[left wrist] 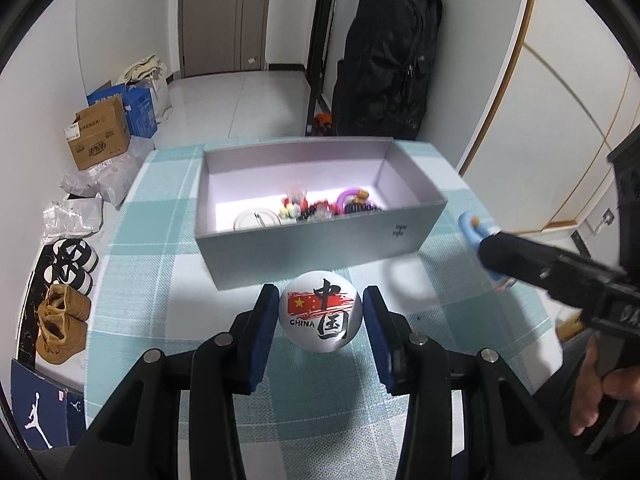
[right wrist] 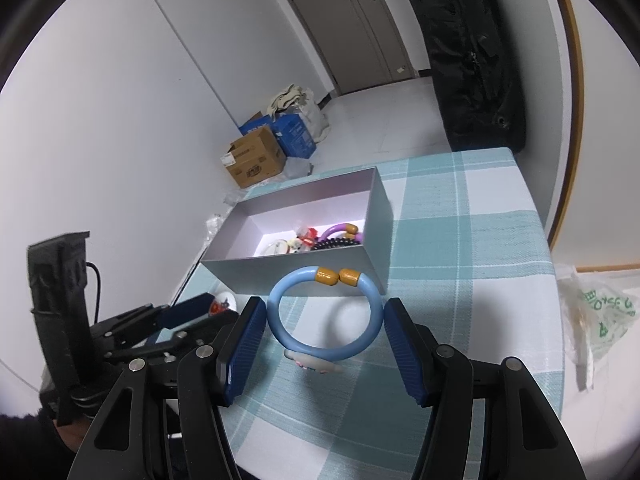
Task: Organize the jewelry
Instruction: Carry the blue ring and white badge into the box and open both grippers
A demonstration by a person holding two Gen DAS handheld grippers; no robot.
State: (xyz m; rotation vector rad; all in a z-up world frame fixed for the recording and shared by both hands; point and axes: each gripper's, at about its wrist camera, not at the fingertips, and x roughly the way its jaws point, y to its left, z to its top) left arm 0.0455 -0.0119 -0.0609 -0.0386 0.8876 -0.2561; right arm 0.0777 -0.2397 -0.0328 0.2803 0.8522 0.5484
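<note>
A grey open box (left wrist: 320,246) stands on the checked tablecloth and holds several pieces of jewelry, among them a purple bangle (left wrist: 352,196). My left gripper (left wrist: 320,320) is shut on a round white badge (left wrist: 320,316) printed with a red flag and "CHINA", just in front of the box. My right gripper (right wrist: 325,330) is shut on a light blue bangle (right wrist: 325,314) with two orange beads, held above the cloth in front of the box (right wrist: 312,264). The right gripper also shows in the left wrist view (left wrist: 492,258), at the box's right.
Cardboard boxes (left wrist: 102,138) and shoes (left wrist: 62,322) lie on the floor to the left of the table. A black bag (left wrist: 388,52) hangs behind the table. A plastic bag (right wrist: 592,312) lies off the table's right edge.
</note>
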